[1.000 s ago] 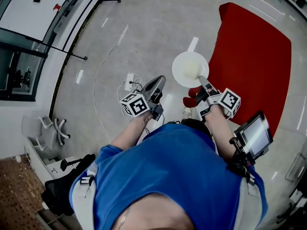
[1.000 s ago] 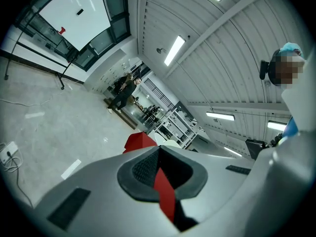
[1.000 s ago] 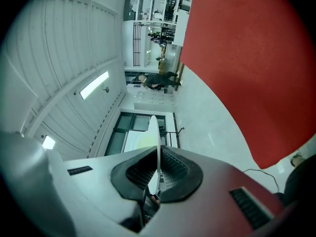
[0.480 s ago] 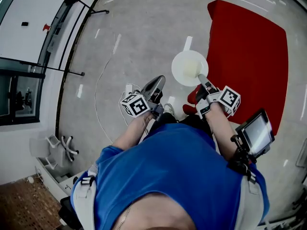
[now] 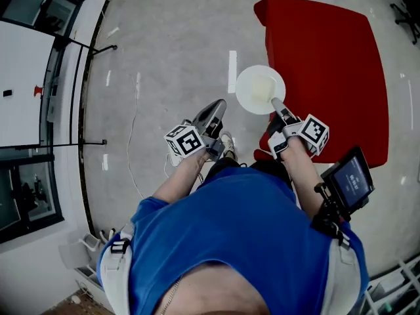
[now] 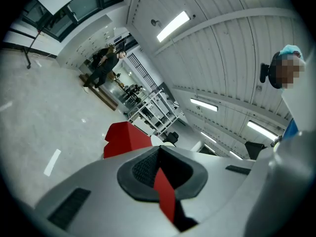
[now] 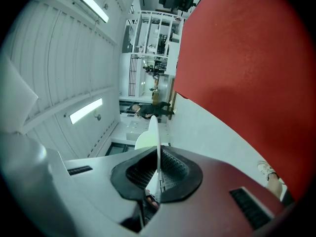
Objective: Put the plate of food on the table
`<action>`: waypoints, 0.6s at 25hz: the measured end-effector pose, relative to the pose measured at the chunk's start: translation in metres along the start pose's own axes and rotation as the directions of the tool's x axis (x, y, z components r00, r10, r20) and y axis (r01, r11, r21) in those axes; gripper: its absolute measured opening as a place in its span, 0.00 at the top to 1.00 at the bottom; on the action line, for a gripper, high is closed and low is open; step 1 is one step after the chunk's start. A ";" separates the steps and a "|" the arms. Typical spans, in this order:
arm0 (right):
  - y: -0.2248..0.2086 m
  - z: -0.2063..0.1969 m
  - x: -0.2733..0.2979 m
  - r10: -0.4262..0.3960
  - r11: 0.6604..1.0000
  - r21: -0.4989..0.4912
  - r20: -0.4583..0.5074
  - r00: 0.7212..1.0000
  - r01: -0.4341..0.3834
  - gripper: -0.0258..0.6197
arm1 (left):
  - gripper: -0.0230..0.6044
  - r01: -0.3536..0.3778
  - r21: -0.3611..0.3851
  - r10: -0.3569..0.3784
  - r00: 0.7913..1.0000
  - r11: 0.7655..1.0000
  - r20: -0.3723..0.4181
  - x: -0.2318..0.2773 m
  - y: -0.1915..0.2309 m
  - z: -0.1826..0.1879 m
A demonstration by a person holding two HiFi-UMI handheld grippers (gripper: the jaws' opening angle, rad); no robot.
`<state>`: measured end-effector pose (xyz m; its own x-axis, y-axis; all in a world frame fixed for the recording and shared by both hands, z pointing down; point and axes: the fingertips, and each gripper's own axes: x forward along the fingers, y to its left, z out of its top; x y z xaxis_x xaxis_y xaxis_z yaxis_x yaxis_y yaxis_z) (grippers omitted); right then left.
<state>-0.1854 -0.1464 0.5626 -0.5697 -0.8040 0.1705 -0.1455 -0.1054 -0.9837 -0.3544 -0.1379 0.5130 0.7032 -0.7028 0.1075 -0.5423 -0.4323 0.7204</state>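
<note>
over grey floor [image 5: 170, 58] r tool [image 5: 277, 105] grips plate [image 5: 246, 84] w/ pale food [image 5: 263, 89]; l tool [image 5: 218, 106] closed.

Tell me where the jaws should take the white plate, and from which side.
Grip the thin rim of the white plate at the edge nearest the person, coming in level, one jaw above and one below. The plate is flat and shallow, so only its rim fits; the right gripper holds it so.
</note>
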 end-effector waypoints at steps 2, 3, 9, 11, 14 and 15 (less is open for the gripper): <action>-0.006 -0.007 0.016 -0.006 1.000 0.010 0.052 0.999 0.005 0.94 | 0.95 0.035 0.007 -0.035 0.999 0.999 -0.033 0.002 0.022 0.012; -0.007 -0.011 0.024 -0.008 1.000 0.014 0.078 0.997 0.007 0.94 | 0.95 0.051 0.009 -0.051 0.997 0.999 -0.050 0.003 0.032 0.019; 0.014 -0.018 0.059 -0.029 0.999 0.033 0.200 0.979 0.022 0.94 | 0.95 0.139 0.001 -0.138 0.983 0.990 -0.117 0.013 0.058 0.069; 0.017 -0.020 0.068 -0.034 0.999 0.034 0.229 0.973 0.027 0.94 | 0.95 0.159 -0.004 -0.158 0.978 0.987 -0.136 0.015 0.068 0.077; 0.022 -0.013 0.072 -0.039 0.999 0.034 0.271 0.962 0.031 0.94 | 0.95 0.185 -0.009 -0.184 0.969 0.983 -0.163 0.023 0.073 0.083; 0.023 -0.009 0.071 -0.039 0.999 0.038 0.285 0.958 0.030 0.94 | 0.95 0.193 -0.009 -0.192 0.966 0.981 -0.172 0.027 0.073 0.084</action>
<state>-0.2369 -0.2005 0.5528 -0.3095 -0.9326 0.1858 -0.1313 -0.1516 -0.9797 -0.4140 -0.2357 0.5112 0.8628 -0.4985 0.0837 -0.3917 -0.5548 0.7340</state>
